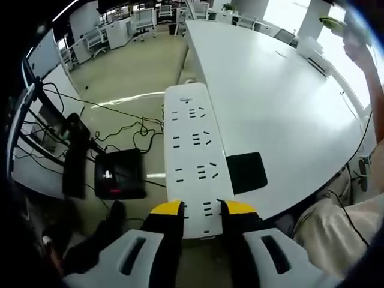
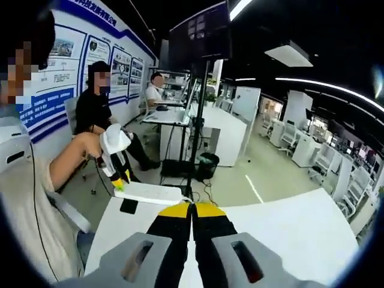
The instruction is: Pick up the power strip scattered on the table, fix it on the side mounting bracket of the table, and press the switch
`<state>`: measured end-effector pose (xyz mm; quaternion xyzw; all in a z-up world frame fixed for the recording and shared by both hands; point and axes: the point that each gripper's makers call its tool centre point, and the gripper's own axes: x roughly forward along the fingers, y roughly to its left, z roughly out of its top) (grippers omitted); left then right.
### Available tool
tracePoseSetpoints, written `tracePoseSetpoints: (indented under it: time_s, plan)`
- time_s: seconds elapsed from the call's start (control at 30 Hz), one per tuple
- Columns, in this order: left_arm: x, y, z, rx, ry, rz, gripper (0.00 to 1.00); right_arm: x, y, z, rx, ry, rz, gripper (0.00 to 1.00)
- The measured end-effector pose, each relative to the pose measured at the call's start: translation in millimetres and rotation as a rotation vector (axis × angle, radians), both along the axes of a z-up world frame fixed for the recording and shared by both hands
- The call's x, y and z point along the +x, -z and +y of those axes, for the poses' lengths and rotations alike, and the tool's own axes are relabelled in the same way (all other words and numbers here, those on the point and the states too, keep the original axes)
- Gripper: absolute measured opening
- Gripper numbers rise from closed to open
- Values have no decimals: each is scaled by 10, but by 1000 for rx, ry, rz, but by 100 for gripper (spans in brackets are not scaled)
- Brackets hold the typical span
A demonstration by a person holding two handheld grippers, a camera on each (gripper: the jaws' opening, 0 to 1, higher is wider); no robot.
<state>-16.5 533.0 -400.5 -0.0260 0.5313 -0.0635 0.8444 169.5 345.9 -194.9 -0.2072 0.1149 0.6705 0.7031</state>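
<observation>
Here, through the left gripper view, I see my left gripper point(image 1: 203, 208) clamped on the near end of the white power strip point(image 1: 195, 157), its yellow-tipped jaws pressing the strip's two long sides. The strip runs away from the jaws along the edge of the white table point(image 1: 282, 102), lying partly over the tabletop's rim and partly out over the floor. Just to the strip's table side, a flat black pad point(image 1: 247, 172) rests on the tabletop, touching or nearly touching the strip. On the strip's other side, down on the floor, sits a black box point(image 1: 119, 174) with a small red light, and loose black cables point(image 1: 129, 129) trail around it. Far beyond the strip's far end, office chairs point(image 1: 144, 21) stand by other desks.

In the right gripper view, my right gripper point(image 2: 192, 207) hangs above the table point(image 2: 288, 231) with its yellow tips pressed together and nothing between them. Beyond those tips, the left gripper point(image 2: 120, 180) holds the power strip point(image 2: 150, 193) level near the table's far edge, with the black pad point(image 2: 128, 206) just below it. A black pole point(image 2: 195, 129) rises behind the strip to a dark monitor point(image 2: 201, 30). Two seated people point(image 2: 96, 108) are farther back, near a poster wall point(image 2: 78, 60).
</observation>
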Motion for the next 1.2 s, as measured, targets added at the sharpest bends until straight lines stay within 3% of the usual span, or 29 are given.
tracePoseSetpoints:
  time_s: [0.6,0.77,0.93,1.2]
  plan:
    - [7,3,-4,-7,-5,0,30,-47,267,642,-137,-114,-13,0]
    - [11,3,-8,-5,-1,5,30,-97,425,867,-216,-193,-47,0]
    - [-16,-5,-46,0,-1,6,30,-198,463,1111,-222,-243,-33,0]
    - [-45,-4,-60,-1,-2,9,30,-351,739,1392,-341,-399,-115,0]
